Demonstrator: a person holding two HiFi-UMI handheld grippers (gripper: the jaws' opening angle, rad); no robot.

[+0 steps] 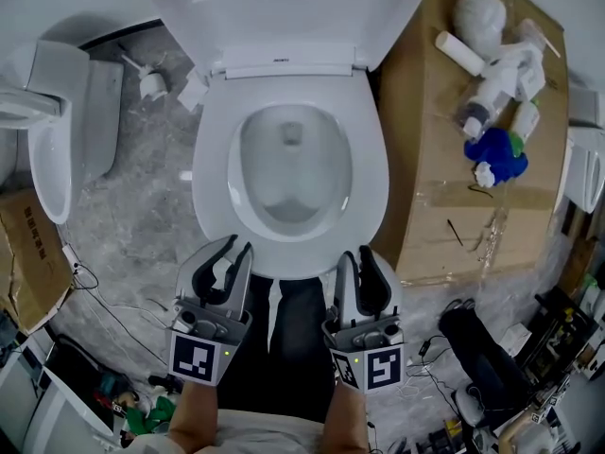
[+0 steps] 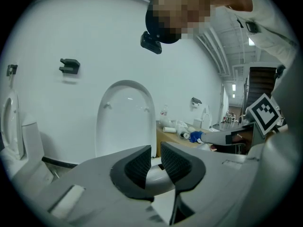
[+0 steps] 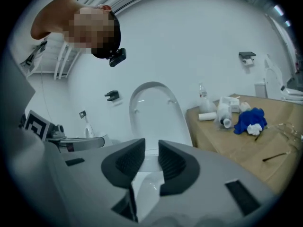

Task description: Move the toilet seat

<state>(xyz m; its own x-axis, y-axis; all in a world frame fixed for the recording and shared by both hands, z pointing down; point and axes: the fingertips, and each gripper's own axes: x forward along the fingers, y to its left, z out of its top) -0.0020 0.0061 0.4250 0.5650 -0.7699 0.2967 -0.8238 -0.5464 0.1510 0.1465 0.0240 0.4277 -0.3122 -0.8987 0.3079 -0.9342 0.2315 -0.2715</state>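
Observation:
A white toilet stands with its lid (image 1: 284,8) raised and its seat (image 1: 213,159) lying flat on the bowl. My left gripper (image 1: 236,250) and right gripper (image 1: 360,253) hover side by side over the seat's front rim. In the left gripper view, the left gripper (image 2: 155,151) has its dark pads close together with a narrow gap. The white seat (image 2: 158,179) shows beyond the gap, not pinched. The right gripper (image 3: 151,148) stands the same way, with the seat (image 3: 147,188) below and the lid (image 3: 154,112) ahead.
A cardboard box (image 1: 425,159) stands at the toilet's right with bottles and a blue cloth (image 1: 496,154) on top. A second toilet (image 1: 57,130) and a brush (image 1: 146,81) are at the left. Cables and clutter lie on the floor near the person's legs (image 1: 284,348).

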